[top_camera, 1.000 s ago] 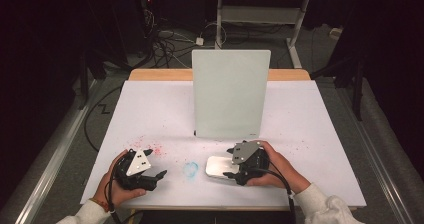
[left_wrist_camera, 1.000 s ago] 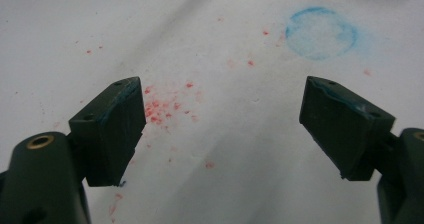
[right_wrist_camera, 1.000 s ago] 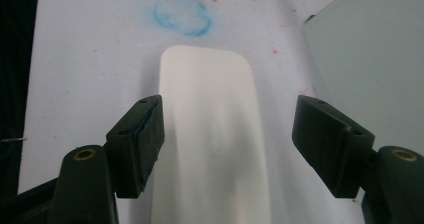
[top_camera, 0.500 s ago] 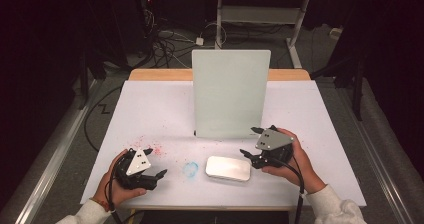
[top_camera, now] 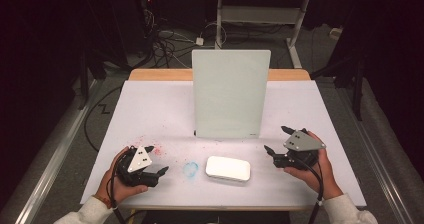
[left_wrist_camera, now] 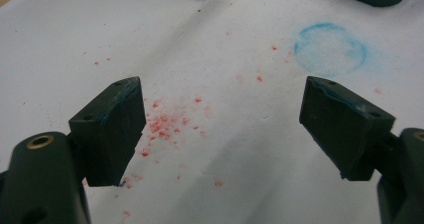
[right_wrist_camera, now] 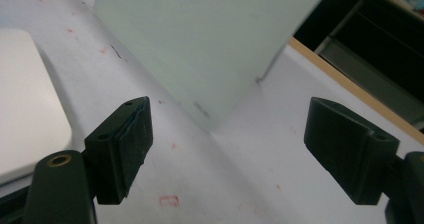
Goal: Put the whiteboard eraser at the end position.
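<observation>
The right tool [top_camera: 280, 143] sits at the lower right of the high view; its jaws are wide apart and hold nothing; it floats just to the right of the white box [top_camera: 228, 168] and does not touch it. In the right gripper view the same jaws stand open at the bottom, with a corner of the white box [right_wrist_camera: 25, 109] at the left edge and the tall pale board [right_wrist_camera: 210, 39] filling the top.

The left tool [top_camera: 157, 165] is at the lower left of the high view; its jaws are open too and grip nothing; it rests low by the table [top_camera: 150, 114], near some red specks [top_camera: 150, 146]. In the left gripper view those red specks [left_wrist_camera: 165, 124] lie between the jaws, and a blue ring mark [left_wrist_camera: 330, 49] shows at the upper right.

The white box lies flat on the table in the lower middle of the high view, between the two tools, just right of the blue ring mark [top_camera: 190, 169] and in front of the tall pale board [top_camera: 230, 94], which stands up straight in the middle.

I think the box is already set down, and the putting part looks done; no tool holds it now; what may be left is to pull the hands away or pick it up for a next step; I cannot tell which.
</observation>
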A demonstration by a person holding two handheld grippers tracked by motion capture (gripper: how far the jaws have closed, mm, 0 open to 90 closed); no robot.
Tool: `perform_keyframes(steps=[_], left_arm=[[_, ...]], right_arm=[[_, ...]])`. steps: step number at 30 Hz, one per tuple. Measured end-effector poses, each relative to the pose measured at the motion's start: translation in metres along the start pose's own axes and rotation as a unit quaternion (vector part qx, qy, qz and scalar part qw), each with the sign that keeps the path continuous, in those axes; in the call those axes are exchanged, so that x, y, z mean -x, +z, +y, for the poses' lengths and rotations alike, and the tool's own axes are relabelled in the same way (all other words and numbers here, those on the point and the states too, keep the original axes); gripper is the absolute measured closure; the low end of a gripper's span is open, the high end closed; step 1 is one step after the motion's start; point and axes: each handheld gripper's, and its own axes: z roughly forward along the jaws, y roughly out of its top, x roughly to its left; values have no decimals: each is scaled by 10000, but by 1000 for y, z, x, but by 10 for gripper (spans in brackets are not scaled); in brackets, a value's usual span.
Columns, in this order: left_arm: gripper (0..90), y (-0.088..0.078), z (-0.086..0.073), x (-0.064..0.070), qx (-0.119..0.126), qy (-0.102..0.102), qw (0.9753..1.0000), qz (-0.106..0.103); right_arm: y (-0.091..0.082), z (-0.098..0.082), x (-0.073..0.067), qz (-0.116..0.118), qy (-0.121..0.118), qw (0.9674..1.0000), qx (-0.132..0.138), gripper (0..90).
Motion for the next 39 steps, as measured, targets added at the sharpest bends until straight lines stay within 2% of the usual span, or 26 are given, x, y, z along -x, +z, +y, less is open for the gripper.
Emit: perform_keyframes(steps=[5, 7, 12, 15, 20, 28, 37, 39], left_arm=[[178, -1, 1, -1, 16, -31, 9999, 160], [178, -1, 1, -3, 10, -61, 9998, 209], [178, 0, 3, -4, 3, -133, 9990, 416], [177, 0, 5, -5, 90, -176, 9990, 410], [176, 1, 7, -4, 97, -103, 9991, 411], [177, -1, 4, -3, 92, -107, 9991, 400], [177, -1, 3, -3, 42, -68, 9992, 386], [177, -1, 3, -3, 44, -74, 9992, 383]], right_arm=[[-11, -23, 7, -208, 443, 9988, 38, 195], [-15, -29, 7, -310, 477, 9984, 56, 194], [-22, -43, 6, -381, 623, 9973, 19, 193], [-24, -48, 3, -386, 618, 9973, -31, 194], [-25, -52, 1, -344, 565, 9978, -85, 194], [-26, -49, -1, -401, 463, 9981, -59, 203], [-25, -47, -2, -393, 429, 9983, -62, 213], [-25, -47, -1, -356, 490, 9982, -36, 212]])
